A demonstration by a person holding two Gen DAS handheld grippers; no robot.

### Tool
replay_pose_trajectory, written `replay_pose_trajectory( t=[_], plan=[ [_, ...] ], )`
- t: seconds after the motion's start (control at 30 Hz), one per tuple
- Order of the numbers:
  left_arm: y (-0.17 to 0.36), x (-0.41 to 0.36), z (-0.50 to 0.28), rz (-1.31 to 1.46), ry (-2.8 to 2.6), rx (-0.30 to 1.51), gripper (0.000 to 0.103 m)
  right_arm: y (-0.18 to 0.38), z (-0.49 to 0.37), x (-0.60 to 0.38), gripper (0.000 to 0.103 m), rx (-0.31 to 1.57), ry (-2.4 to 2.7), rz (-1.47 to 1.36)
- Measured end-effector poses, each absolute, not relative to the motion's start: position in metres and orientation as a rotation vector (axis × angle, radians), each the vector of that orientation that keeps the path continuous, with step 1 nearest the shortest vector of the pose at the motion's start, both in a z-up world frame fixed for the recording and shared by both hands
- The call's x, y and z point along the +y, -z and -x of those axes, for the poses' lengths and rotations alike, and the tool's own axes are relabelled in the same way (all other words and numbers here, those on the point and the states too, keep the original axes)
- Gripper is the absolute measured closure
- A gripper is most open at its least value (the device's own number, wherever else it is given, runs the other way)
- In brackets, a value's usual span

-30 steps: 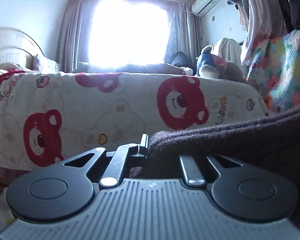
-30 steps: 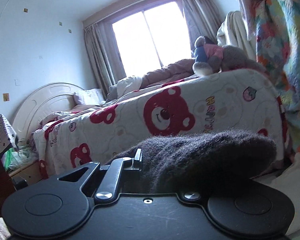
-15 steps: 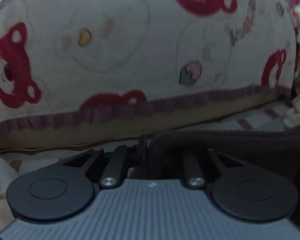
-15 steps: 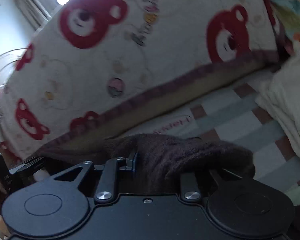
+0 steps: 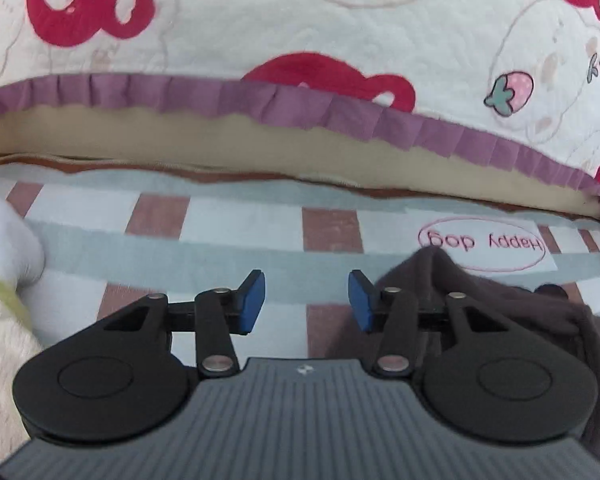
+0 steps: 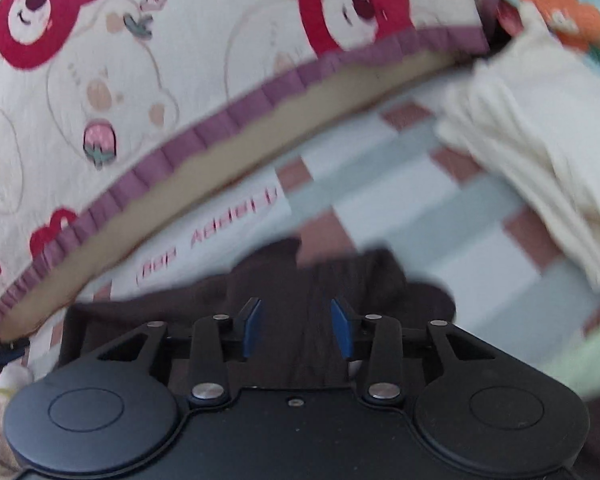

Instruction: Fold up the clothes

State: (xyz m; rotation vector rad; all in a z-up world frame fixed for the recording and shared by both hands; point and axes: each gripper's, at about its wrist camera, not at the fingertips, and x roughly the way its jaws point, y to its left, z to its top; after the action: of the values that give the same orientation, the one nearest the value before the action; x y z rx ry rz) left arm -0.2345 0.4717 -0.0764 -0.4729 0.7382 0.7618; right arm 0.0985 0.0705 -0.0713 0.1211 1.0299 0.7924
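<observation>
Item 1, white bundle (image 5: 3,240), far left of the left wrist view: pale soft cloth lying on the checked mat (image 5: 235,248), not involved in the step.

Item 2, left gripper (image 5: 307,300): jaws now spread wide, blue pads (image 5: 255,300) bare, nothing between them. Half a second ago these jaws were clamped on dark knit; that hold is released. The gripper hovers low over the mat.

Item 3, dark brown garment (image 5: 500,312): no longer carried in the air. It lies in a rumpled heap on the mat, just right of the left gripper and near the "Happy dog" label (image 5: 482,246), with the bed skirt (image 5: 340,104) beyond it on the far side.

Item 4, right gripper (image 6: 295,328): jaws likewise parted and empty, where a moment ago they pinched the knit. The garment (image 6: 308,280) sits directly under and ahead of the pads.

Item 5, cream knit pile (image 6: 540,152), far right of the right wrist view: separate clothing, apart from the brown piece.

Assessment: the garment appears set down for folding. It looks bunched, so spreading it flat is the likely next need.
</observation>
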Motion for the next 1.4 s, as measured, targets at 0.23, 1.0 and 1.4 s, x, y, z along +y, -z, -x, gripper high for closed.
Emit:
replay_pose_trajectory(
  t=[0.23,1.0,1.4],
  plan=[
    [0.078,0.44,0.226,0.482,-0.588,0.786,0.052,0.089,-0.052,0.043,0.059,1.128,-0.865,-0.103],
    [0.089,0.414,0.228,0.357,-0.579,0.957,0.037,0.095,0.02,0.046,0.056,1.245,-0.764,-0.017],
    [0.062,0.367,0.213,0.494,-0.188,0.668,0.037,0.048,-0.005,0.087,0.092,1.062,-1.047,-0.207]
  ],
)
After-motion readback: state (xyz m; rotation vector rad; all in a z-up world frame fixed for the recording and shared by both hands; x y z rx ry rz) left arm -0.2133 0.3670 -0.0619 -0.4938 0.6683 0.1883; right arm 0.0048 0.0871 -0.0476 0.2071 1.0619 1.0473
